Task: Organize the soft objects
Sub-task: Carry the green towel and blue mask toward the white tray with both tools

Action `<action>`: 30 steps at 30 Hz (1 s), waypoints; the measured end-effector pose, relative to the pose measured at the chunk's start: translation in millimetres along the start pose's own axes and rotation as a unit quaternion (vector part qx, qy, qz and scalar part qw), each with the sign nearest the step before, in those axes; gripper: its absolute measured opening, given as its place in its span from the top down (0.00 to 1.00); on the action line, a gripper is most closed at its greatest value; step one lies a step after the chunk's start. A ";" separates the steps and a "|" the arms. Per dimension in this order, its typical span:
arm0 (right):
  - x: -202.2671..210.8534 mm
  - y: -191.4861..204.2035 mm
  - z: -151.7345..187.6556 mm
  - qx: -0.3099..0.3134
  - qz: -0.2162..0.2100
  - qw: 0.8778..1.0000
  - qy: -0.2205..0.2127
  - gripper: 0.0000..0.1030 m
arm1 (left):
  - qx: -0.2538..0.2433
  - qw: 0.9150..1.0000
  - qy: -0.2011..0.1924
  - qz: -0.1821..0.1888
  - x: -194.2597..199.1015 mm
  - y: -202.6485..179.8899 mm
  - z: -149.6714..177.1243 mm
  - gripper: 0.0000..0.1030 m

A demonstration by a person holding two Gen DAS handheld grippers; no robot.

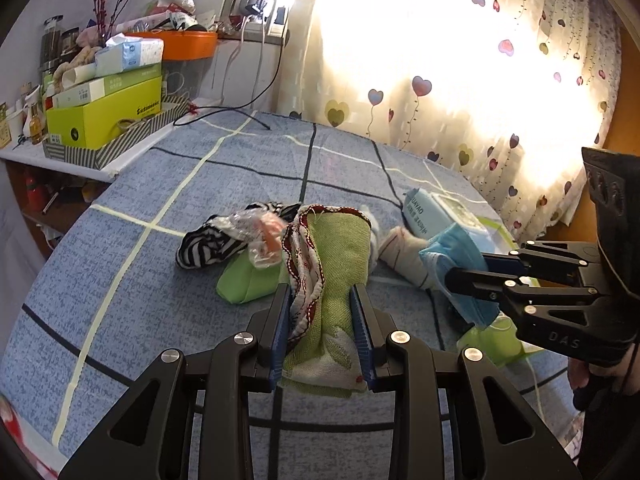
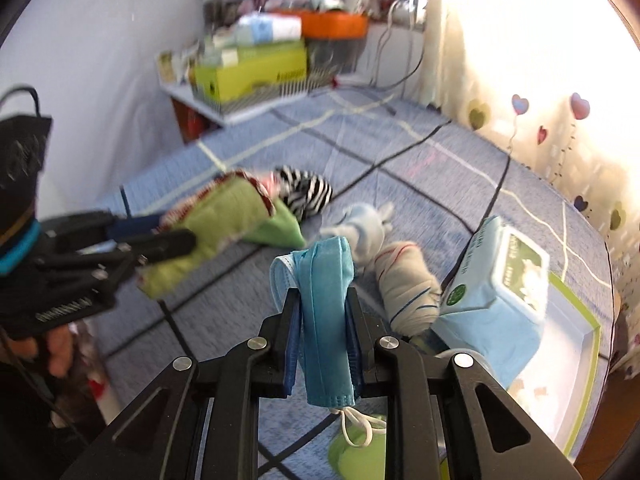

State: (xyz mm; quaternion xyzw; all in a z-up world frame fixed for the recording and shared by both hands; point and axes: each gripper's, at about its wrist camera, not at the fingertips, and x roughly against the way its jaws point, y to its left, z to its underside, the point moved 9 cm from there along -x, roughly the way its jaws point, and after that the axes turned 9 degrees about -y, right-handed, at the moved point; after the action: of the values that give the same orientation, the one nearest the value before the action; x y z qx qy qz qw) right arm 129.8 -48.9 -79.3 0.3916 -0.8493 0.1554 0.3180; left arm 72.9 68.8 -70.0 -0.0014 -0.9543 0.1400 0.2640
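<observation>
Left claw grips your green cloth; right claw grips the mask; both lifted above mid-bed; striped cloth, socks remain unsorted, so you're early.

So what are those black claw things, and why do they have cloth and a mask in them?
They are not robot arms. A person holds one pinching tool in each hand, and a small camera rides on each, looking out along its two fingers. One picture is from the left tool, the other from the right tool.

The left tool pinches a green cloth with red and white trim. The right tool pinches a folded blue face mask.

Below is a bed with a blue checked cover. On it lie a striped black and white cloth, rolled socks and a pack of wipes. The person is tidying the soft things.
</observation>
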 end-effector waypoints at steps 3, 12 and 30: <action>17.4 -2.1 -3.4 -0.019 -0.002 0.999 -0.025 0.81 | -0.007 1.000 -0.005 0.010 2.8 -12.0 -4.0 0.70; 58.5 -17.7 -2.8 -0.070 0.007 0.995 -0.075 0.81 | -0.020 0.999 -0.021 0.028 10.0 -41.9 -18.6 0.70; 101.5 -55.5 10.6 -0.125 0.035 0.985 -0.115 0.81 | -0.047 0.997 -0.017 0.052 -3.6 -86.7 -27.8 0.70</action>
State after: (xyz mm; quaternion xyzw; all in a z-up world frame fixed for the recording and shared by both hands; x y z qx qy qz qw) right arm 117.9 -147.6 -19.2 0.3342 -0.9061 0.0135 0.2592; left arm 96.2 -7.3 -25.8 -0.0613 -0.9628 0.1089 0.2397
